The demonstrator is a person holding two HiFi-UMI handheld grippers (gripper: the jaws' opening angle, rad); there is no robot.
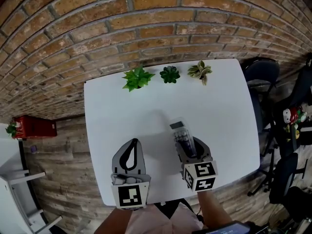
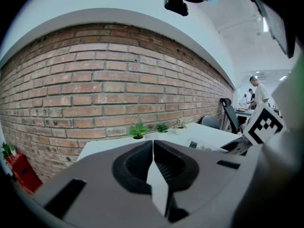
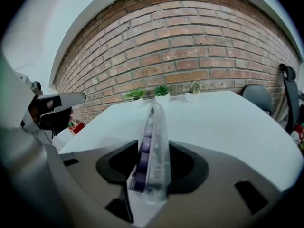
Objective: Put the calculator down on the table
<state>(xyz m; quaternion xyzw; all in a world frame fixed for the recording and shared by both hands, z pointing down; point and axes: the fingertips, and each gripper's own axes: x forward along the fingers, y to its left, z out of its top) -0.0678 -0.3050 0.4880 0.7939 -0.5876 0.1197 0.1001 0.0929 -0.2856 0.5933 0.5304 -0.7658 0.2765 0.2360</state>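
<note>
Two grey plastic grippers reach out over a smooth white table (image 1: 222,106) with rounded corners, seen from above, each carrying a white cube printed with black square markers at its rear. The right gripper (image 3: 153,148) pinches the calculator (image 1: 181,132), its jaws lying close against the two flat faces so that the slim slab stands on its long edge. In the right gripper view the calculator is a narrow, glossy, see-through strip with a row of rounded dark purple keys down its left side, and it tapers away toward the far edge of the table. From above it juts forward out of the jaws over the middle of the table, a pale band at its far end and dark rows of keys nearer the gripper. Whether that far end touches the tabletop cannot be told. The left gripper (image 2: 153,144) sits just beside the right one, nearer the table's front edge, with its jaws pressed together along a thin straight seam and nothing between them. The black padded hollows on either side of the seam form a rounded teardrop shape. Three small potted plants stand in a row along the back edge of the table: a spiky bright green one (image 1: 138,78), a compact dark green rosette (image 1: 169,74) and one with pale variegated leaves (image 1: 200,72). Behind them rises a rough red brick wall (image 1: 146,13) with pale mortar lines. A dark office chair (image 1: 261,72) stands at the table's right corner.
</note>
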